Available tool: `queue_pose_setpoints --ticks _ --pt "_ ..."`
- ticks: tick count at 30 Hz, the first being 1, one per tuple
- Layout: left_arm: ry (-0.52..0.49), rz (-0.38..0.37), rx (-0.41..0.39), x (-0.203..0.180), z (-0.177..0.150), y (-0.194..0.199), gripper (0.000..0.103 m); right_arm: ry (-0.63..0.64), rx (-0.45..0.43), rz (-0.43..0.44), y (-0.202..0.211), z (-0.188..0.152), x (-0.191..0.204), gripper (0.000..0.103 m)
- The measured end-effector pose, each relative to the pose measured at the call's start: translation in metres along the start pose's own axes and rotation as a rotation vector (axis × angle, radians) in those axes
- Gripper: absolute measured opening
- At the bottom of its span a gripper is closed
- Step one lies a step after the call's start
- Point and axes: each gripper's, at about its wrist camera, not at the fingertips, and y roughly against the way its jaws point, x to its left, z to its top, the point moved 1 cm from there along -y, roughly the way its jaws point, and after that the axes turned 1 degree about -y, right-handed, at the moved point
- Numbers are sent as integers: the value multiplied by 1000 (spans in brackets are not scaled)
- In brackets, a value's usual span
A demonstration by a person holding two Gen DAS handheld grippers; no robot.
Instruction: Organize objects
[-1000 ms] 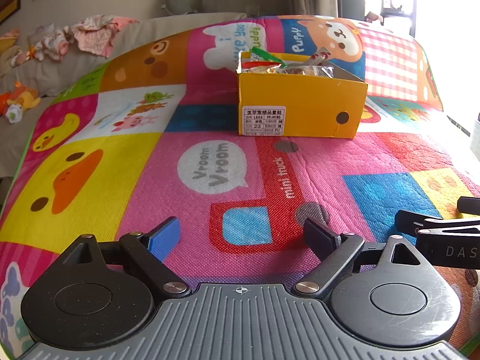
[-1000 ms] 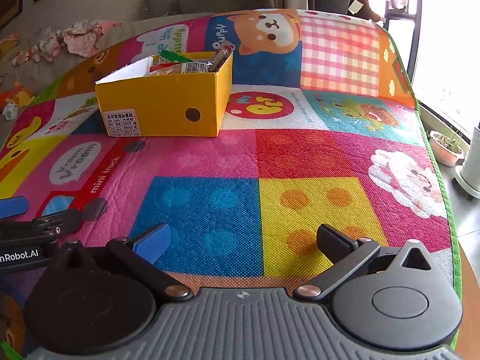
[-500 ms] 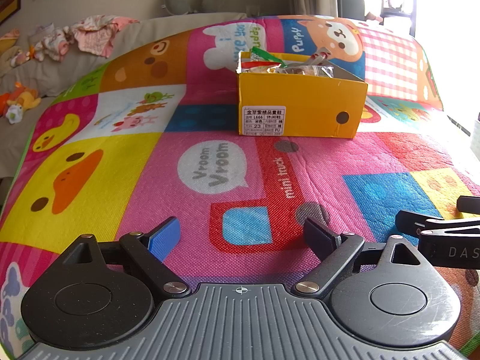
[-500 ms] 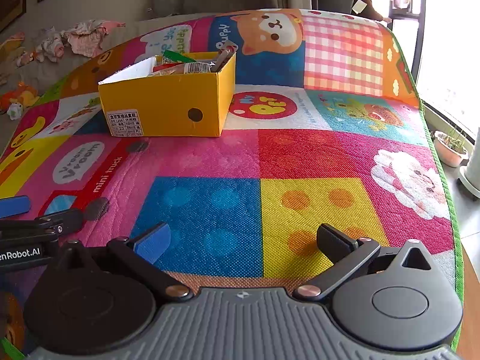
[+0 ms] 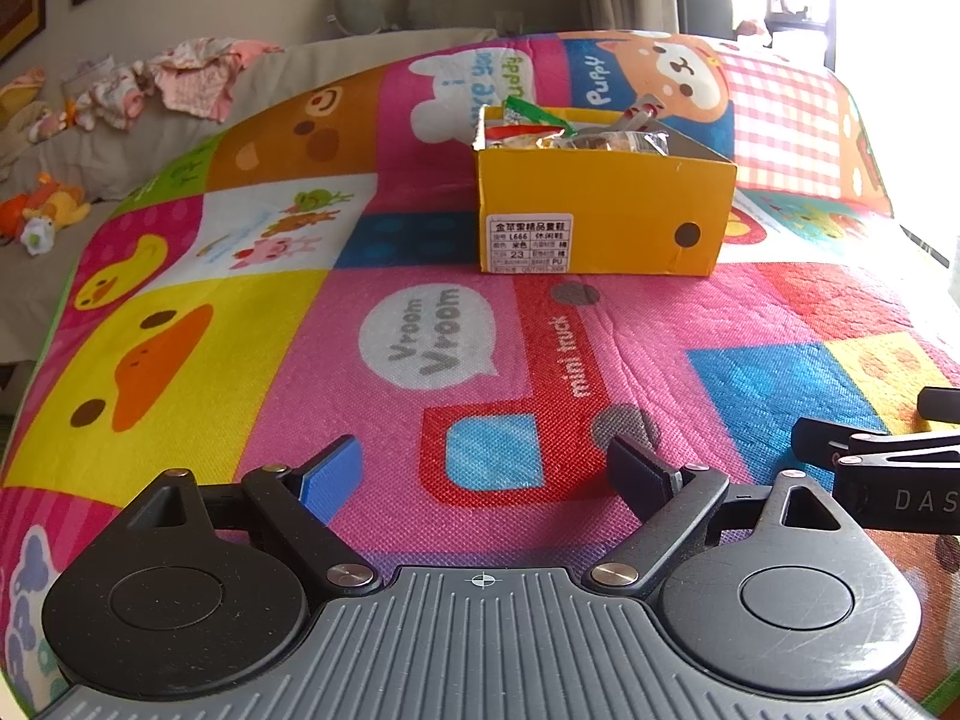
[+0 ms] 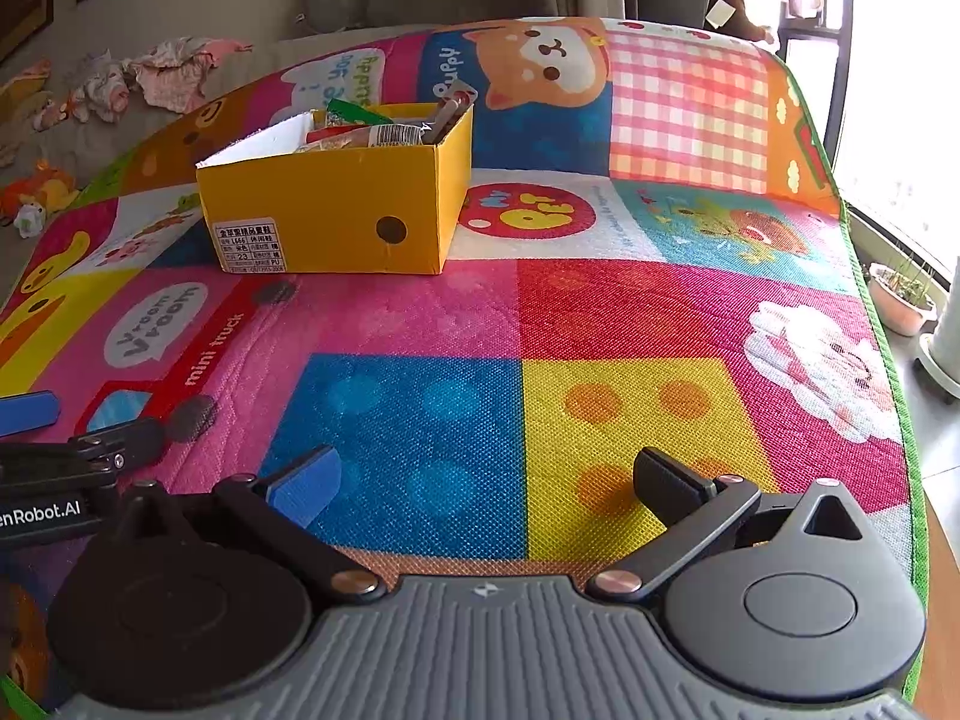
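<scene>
Through my left wrist camera little has changed: my left gripper (image 5: 483, 471) still hovers spread and empty near the play mat's (image 5: 180, 324) near edge, the yellow box (image 5: 606, 213) well ahead toward the far edge. In my right view, my right gripper (image 6: 480, 480), likewise agape and empty, has crept slightly closer. The packets look already boxed, its labelled short end facing me, its long axis running away toward the far edge.
</scene>
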Motion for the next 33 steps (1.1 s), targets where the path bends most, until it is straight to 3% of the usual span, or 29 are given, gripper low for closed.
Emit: queue_pose_setpoints --ticks 9,33 --pt "21 4 -6 -4 -2 5 86 0 0 0 0 0 0 103" --pt "25 -19 0 -3 -1 2 90 1 0 -2 0 0 0 103"
